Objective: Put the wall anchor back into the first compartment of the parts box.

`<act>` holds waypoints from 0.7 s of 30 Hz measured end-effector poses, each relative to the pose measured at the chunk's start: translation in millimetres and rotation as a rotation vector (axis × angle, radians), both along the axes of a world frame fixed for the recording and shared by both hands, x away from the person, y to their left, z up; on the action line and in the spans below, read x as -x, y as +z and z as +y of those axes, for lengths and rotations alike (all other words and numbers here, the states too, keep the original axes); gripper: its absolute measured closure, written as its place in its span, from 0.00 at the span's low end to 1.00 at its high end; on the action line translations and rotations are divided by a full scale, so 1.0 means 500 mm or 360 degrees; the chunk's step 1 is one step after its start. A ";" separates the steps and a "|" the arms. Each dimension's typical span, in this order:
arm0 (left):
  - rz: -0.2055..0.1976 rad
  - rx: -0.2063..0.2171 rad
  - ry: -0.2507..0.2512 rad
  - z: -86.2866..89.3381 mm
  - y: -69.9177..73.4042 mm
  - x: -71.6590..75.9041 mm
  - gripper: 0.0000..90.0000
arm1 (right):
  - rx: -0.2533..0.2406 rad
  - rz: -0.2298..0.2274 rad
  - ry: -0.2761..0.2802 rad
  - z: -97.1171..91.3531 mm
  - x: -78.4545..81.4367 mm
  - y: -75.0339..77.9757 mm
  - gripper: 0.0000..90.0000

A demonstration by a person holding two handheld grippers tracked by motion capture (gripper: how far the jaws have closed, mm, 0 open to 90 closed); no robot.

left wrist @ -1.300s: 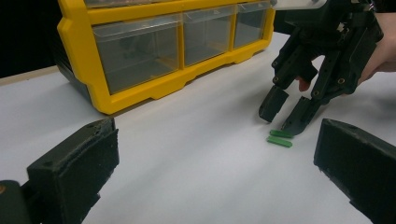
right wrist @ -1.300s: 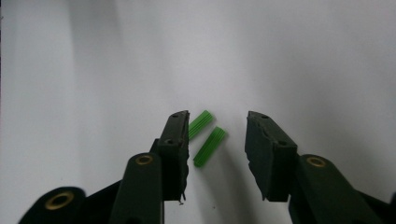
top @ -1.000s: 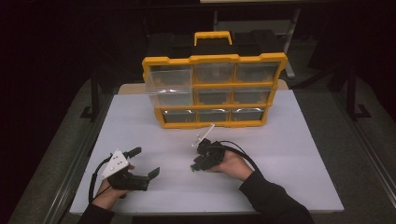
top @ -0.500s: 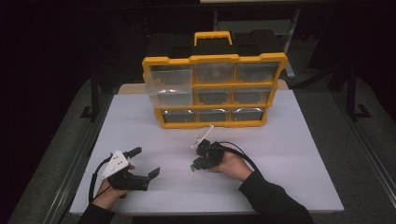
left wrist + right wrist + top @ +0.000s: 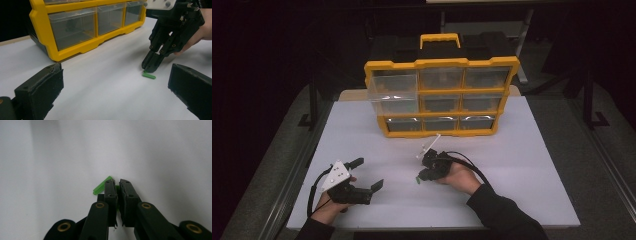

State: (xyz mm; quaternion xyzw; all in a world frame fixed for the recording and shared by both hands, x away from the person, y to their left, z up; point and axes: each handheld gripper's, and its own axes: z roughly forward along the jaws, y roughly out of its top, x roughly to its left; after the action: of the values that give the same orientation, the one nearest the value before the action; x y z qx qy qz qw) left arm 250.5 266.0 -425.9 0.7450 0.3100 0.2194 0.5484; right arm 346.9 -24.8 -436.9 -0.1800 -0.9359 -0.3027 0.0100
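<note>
White desk [image 5: 522, 165]; yellow drawer organizer [image 5: 439, 97] at its far side. We note a small green plastic piece [image 5: 149, 75] lying flat on the desk. Right gripper [image 5: 115, 185] tilted down, jaws nearly closed, tips just beside the piece; grip uncertain. Left gripper [image 5: 368, 175] apart, jaws wide, empty.

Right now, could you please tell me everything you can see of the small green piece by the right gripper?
The small green piece is a short, flat strip, plastic by its look, with fine ridges running along its length. It lies flat on the white table, in front of the yellow organiser and apart from it. The right gripper points down at it with the jaws nearly shut, their tips over one end. Whether they pinch it or merely touch it cannot be told.
</note>
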 end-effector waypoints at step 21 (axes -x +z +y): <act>-0.0001 0.0002 -0.0003 0.000 0.000 0.000 0.00 | -0.0075 0.0021 0.0002 -0.026 -0.013 0.035 0.93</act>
State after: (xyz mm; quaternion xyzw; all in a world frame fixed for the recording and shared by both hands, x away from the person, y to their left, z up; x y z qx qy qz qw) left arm 250.6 265.9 -425.8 0.7448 0.3094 0.2190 0.5491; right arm 353.3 -37.9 -419.5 -0.1812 -0.9286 -0.3233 0.0204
